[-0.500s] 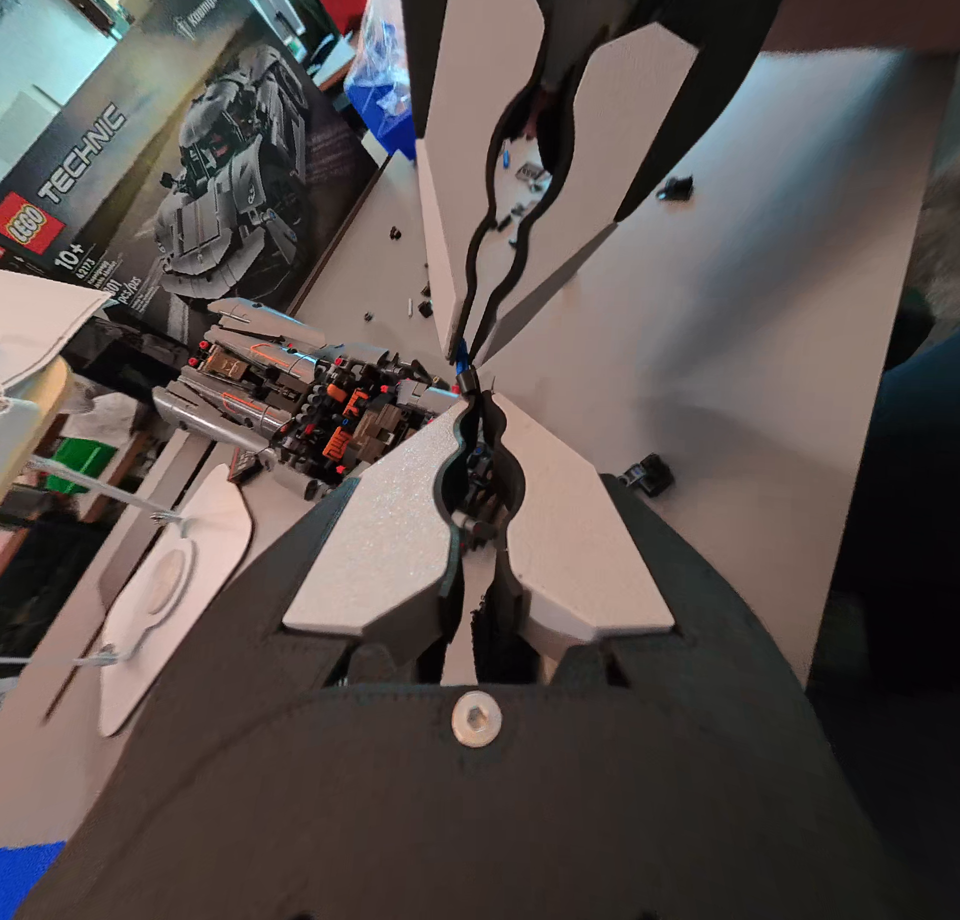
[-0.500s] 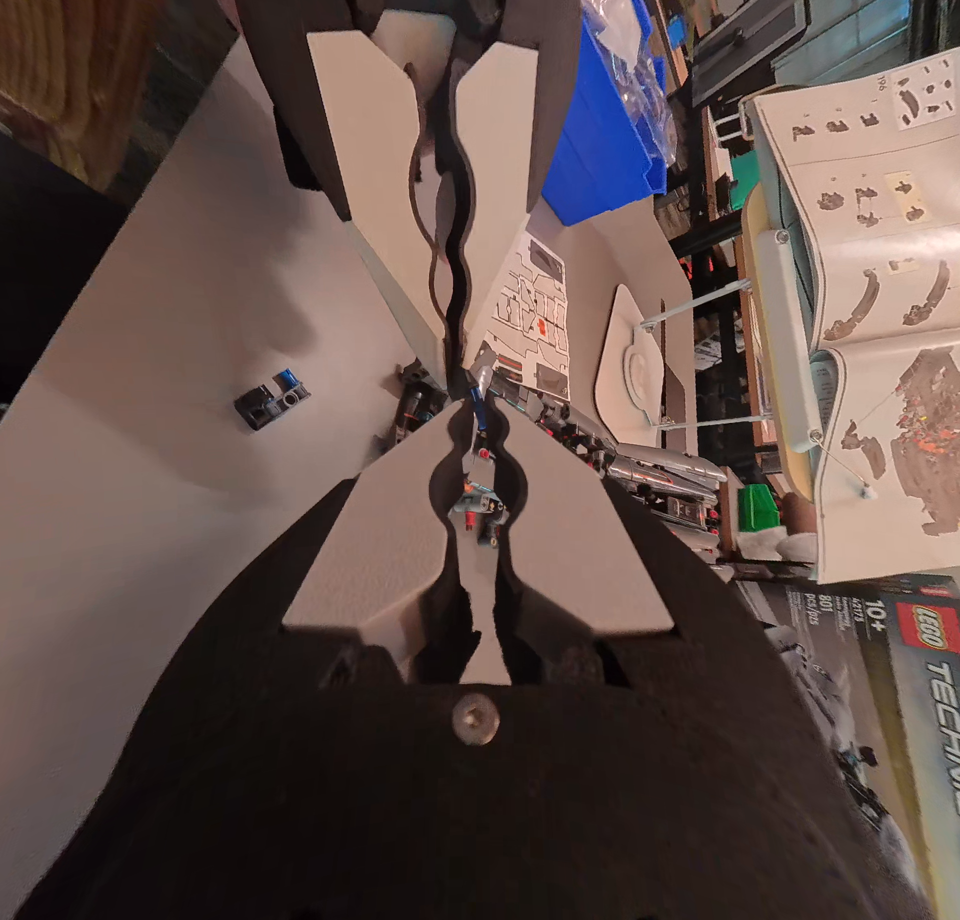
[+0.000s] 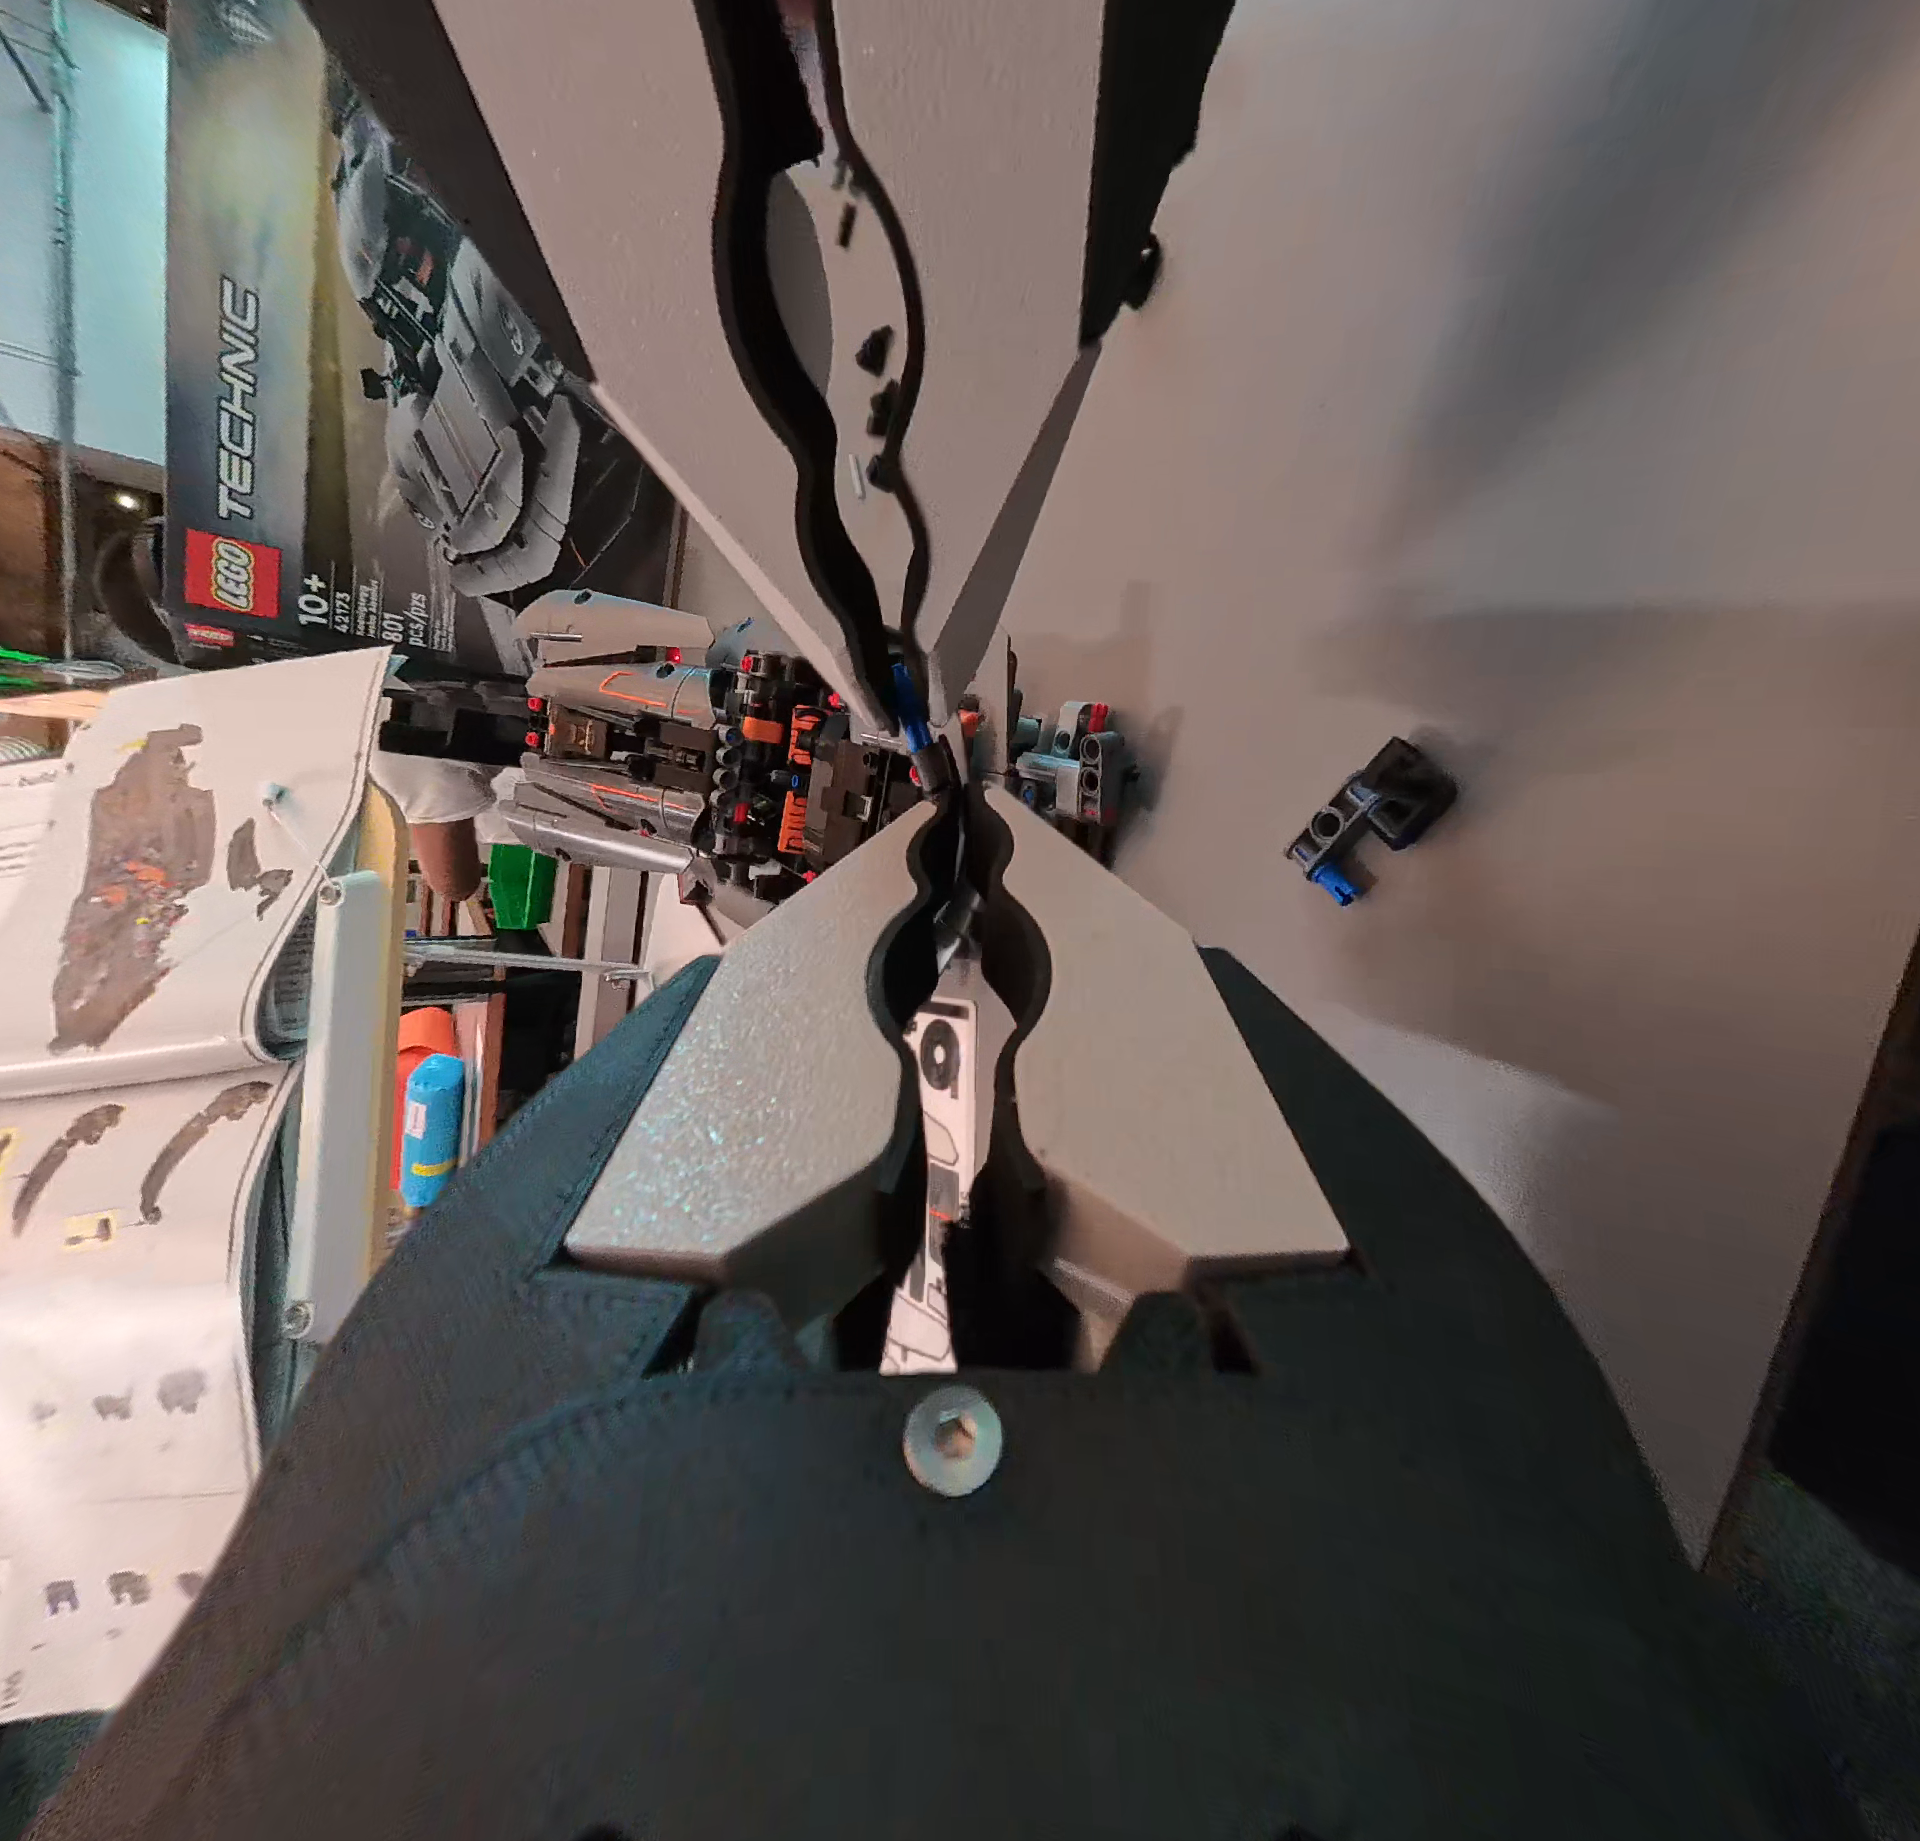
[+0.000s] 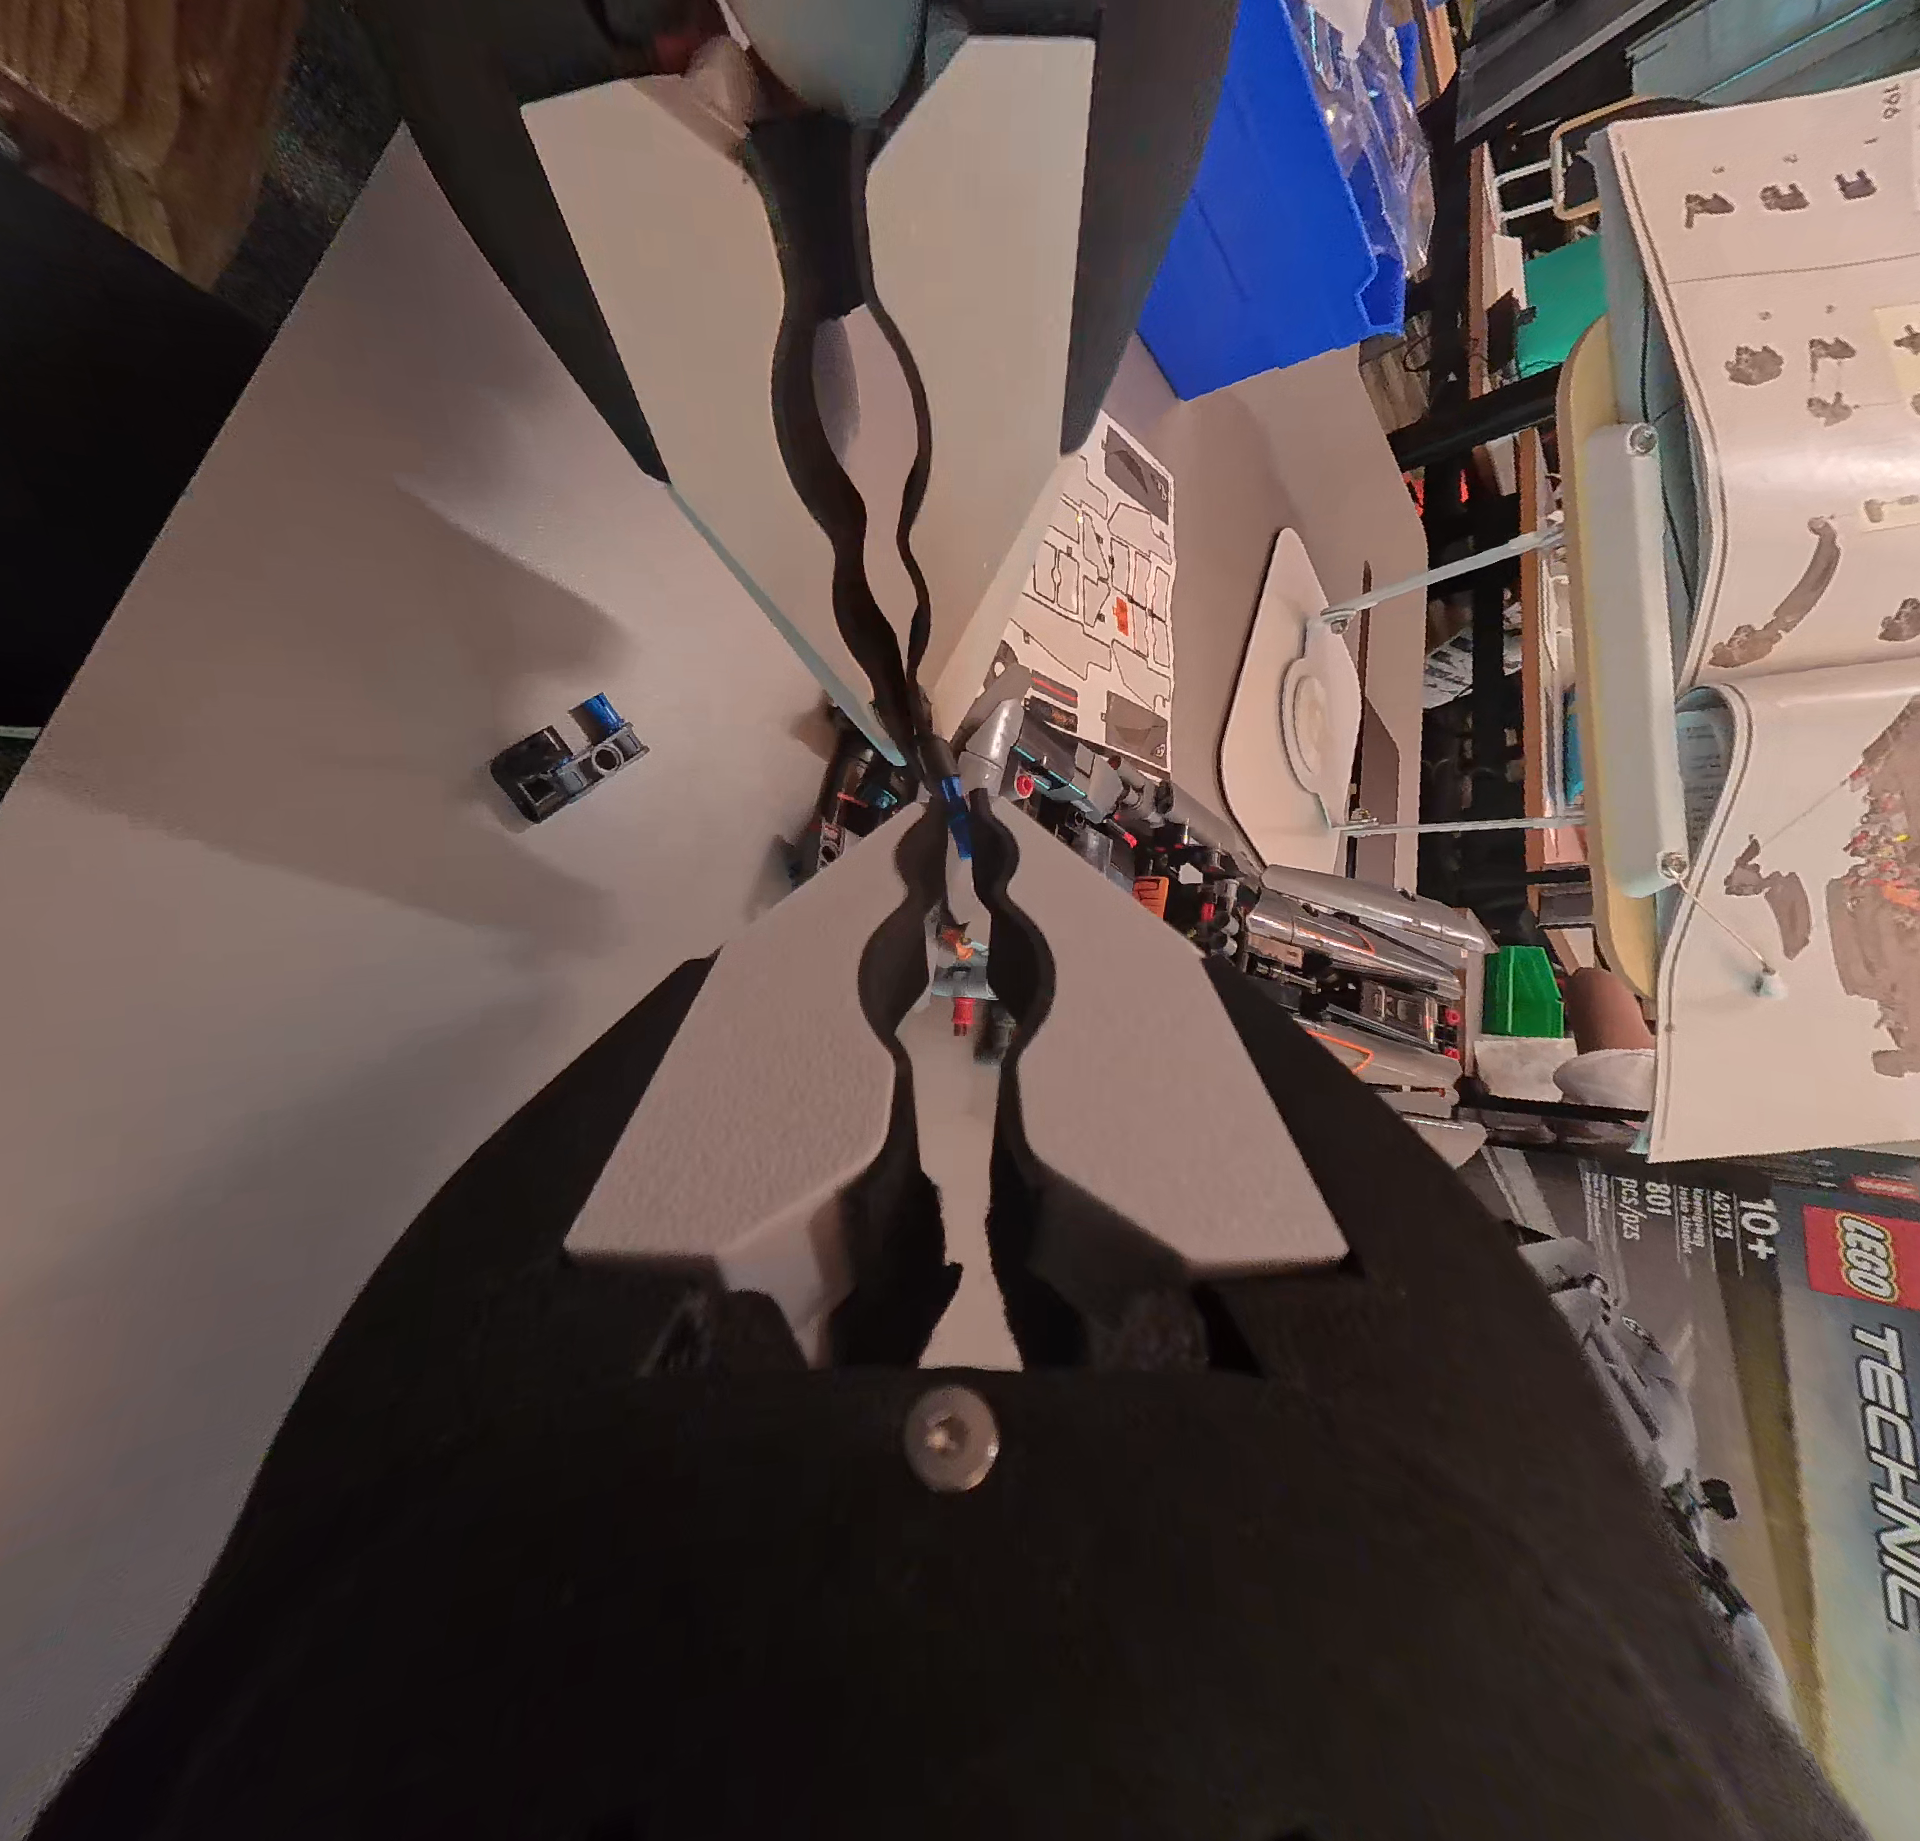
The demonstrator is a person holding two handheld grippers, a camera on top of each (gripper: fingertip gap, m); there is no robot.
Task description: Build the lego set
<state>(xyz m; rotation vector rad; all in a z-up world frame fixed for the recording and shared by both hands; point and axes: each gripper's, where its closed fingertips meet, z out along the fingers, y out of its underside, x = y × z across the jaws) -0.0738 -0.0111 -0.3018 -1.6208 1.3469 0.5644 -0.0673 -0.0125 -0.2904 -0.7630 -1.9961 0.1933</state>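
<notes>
Above desk, two grippers meet tip to tip over half-built grey car model. Left gripper clenched on small black connector; right gripper clenched on blue pin. Since half second ago: left wrist view swung round, instruction booklet now in sight, pin and connector still touching, right gripper closer in. Likely pin being pushed home into connector, not yet seated. Spare black piece with blue pin lies apart on desk, beside model
</notes>
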